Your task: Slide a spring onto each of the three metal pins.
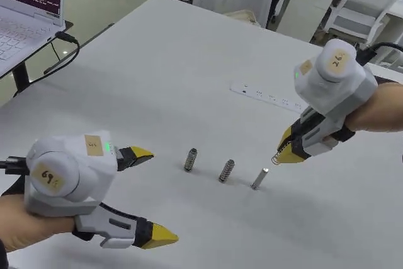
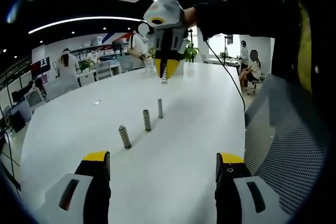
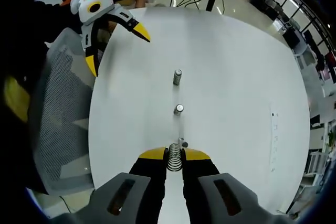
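The loose spring is pinched between the yellow tips of your right gripper, right of centre in the head view. Its free end hangs just up and right of the bare pin, near it but apart. In the right gripper view the loose spring stands at bottom centre between your narrowed jaws, with the bare pin just past the tips. Leftward from the bare pin, at the middle of the head view, runs a short row: the middle pin and the far-left pin, each already wearing a coil. All three stand upright on the white table. Your left gripper sits at the lower left of the frame with its jaws spread wide and nothing between them, well apart from the row. A power strip lies flat above the pins, and a laptop fills the upper left corner.
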### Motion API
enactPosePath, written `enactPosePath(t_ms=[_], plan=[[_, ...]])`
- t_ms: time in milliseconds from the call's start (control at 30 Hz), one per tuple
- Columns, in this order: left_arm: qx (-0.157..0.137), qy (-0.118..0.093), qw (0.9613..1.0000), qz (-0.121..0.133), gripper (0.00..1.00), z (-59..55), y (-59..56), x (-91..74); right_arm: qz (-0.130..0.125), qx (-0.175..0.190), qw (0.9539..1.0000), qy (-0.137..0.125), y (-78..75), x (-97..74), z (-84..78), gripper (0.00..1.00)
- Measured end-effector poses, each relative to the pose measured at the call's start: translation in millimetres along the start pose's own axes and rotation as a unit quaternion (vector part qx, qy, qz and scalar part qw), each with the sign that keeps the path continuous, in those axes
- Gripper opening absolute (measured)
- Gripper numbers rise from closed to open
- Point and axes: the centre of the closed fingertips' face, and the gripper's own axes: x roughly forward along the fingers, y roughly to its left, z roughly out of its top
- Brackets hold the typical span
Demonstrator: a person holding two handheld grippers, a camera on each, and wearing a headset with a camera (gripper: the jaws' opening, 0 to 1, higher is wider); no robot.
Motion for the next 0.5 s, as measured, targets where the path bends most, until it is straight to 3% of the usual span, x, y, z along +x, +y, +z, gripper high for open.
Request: enactPosePath(t_ms=[267, 500], plan=[[-0.002, 0.003, 1.0000, 0.004, 0.79, -4.3, 1.4, -1.2, 0.015, -0.001, 0.9995, 0.029, -7.2, 18.0, -5.6, 0.08], [-0.005, 0.002, 1.0000, 0.006, 0.79, -4.9, 2.5, -1.8, 0.024, 0.009, 0.9992, 0.031, -12.8, 28.9, -8.5, 0.08]])
